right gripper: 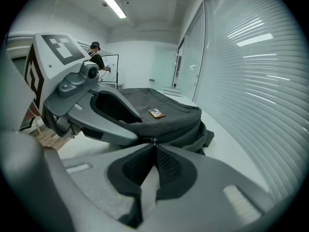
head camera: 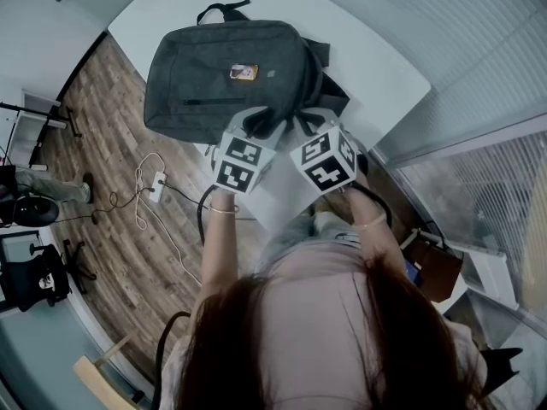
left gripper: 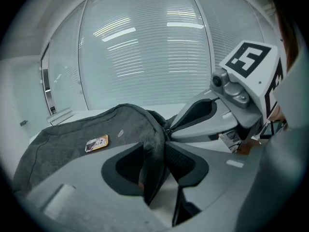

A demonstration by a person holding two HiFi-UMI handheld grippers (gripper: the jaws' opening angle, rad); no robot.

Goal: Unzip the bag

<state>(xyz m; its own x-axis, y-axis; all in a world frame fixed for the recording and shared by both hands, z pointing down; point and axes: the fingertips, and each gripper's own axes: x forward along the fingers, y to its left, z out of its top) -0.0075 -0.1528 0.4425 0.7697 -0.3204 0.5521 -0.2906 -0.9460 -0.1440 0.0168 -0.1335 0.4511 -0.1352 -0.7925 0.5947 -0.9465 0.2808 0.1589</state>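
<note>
A dark grey backpack (head camera: 222, 75) with a small orange label (head camera: 244, 73) lies flat on the white table (head camera: 376, 67). Both grippers meet at its near edge. My left gripper (left gripper: 155, 164) is open, and a fold of the backpack's fabric (left gripper: 153, 144) hangs between its pads. Beside it, my right gripper (right gripper: 154, 148) is shut on the small metal zipper pull (right gripper: 153, 140) at the seam of the backpack (right gripper: 169, 111). In the head view the left gripper (head camera: 256, 125) and right gripper (head camera: 299, 128) sit side by side, with their marker cubes toward me.
The table's near edge runs just under the grippers. A power strip with cables (head camera: 156, 186) lies on the wood floor at the left, and a black chair (head camera: 34, 280) stands further left. A brown bag (head camera: 436, 267) sits at the right. Blinds cover the glass wall beyond.
</note>
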